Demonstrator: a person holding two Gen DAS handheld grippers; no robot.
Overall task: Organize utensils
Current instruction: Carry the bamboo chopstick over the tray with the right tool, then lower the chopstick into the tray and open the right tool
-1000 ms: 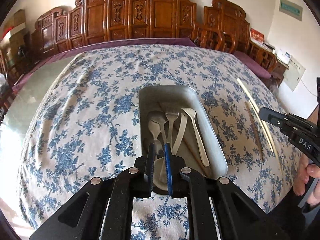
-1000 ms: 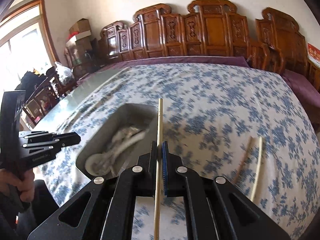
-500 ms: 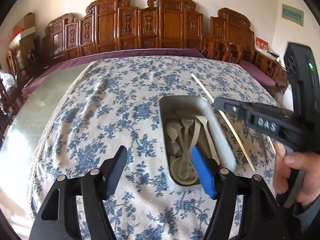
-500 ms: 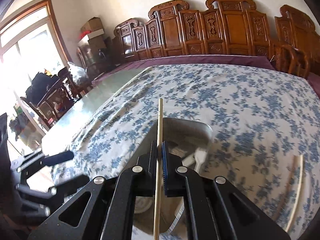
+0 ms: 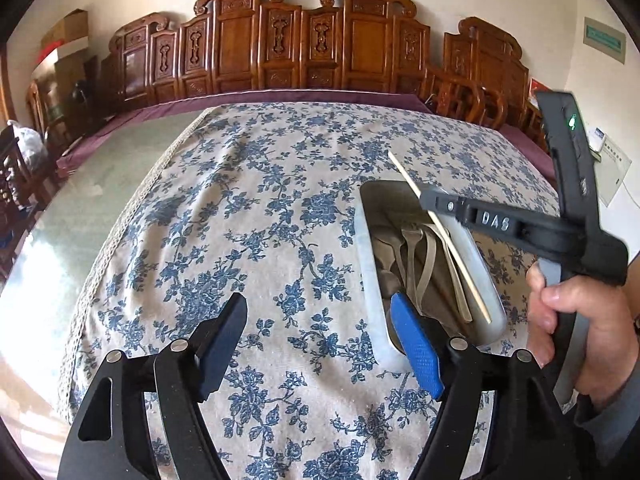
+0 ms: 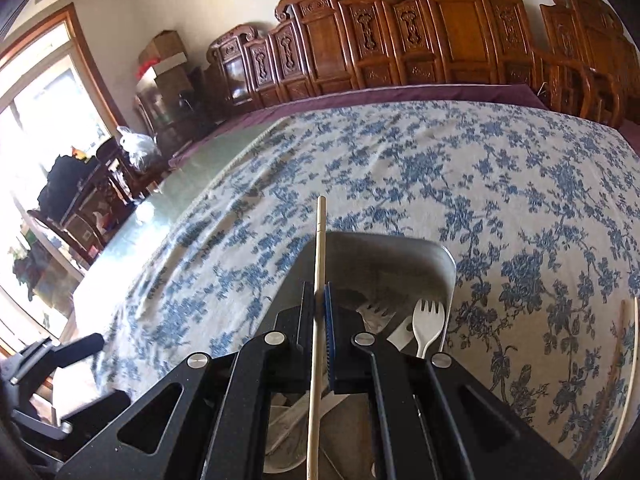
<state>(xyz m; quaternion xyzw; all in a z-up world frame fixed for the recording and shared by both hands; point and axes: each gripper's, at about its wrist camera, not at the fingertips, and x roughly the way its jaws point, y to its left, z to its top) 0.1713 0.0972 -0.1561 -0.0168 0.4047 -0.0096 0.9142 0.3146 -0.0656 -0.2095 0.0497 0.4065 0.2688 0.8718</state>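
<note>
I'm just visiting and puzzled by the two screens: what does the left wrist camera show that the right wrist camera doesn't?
Only the left wrist view shows the person's hand holding the right gripper, and the left gripper with its jaws opening on nothing. Only the right wrist view shows two more chopsticks lying on the tablecloth and a window. Both show the metal tray of utensils and the chopstick clamped above it.

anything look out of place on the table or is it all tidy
Mostly tidy. The utensils lie in the metal tray, and the right gripper holds one chopstick over it. Two loose chopsticks lie on the floral tablecloth to the tray's right, outside it. Nothing looks spilled or damaged.
</note>
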